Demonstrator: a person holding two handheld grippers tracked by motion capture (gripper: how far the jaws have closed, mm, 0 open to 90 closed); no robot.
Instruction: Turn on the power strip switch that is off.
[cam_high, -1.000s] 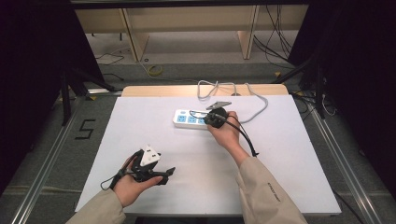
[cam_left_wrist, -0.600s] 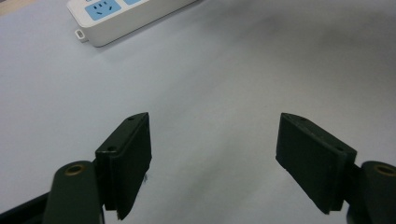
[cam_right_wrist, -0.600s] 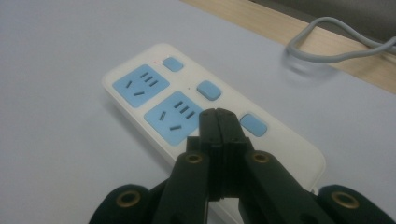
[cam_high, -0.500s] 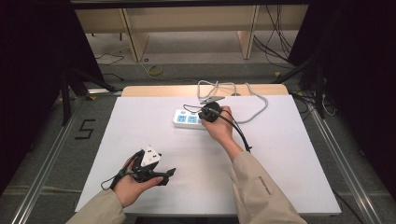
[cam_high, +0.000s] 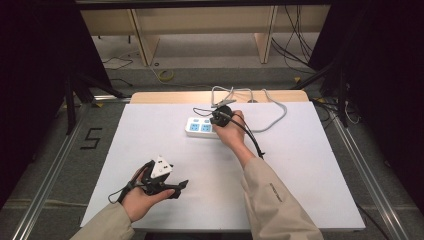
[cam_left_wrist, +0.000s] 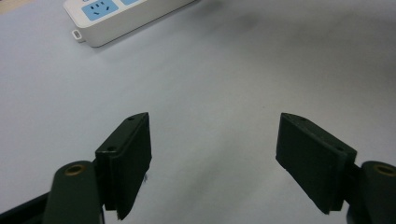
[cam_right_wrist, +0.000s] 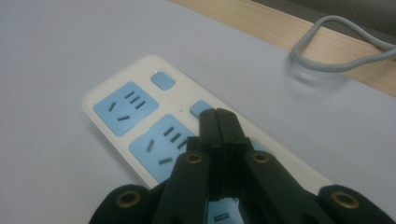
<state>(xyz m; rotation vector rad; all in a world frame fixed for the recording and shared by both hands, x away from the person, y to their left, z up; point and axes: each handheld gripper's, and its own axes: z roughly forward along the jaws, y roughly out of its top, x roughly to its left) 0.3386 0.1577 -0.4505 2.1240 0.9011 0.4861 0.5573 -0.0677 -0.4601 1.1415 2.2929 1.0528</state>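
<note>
White power strip with blue sockets lies toward the far middle of the desk, its grey cable looping off the back edge. Your right tongs are pressed together, empty, with their joined tips poised at the second blue switch; whether they touch it cannot be told. Your left tongs rest spread wide and empty near the front left, well apart from the strip. Risk, as a judgement: the narrow tips could slide off the small button onto the neighbouring socket, or a slanted push could skid the unanchored strip across the smooth desk, since nothing steadies it.
</note>
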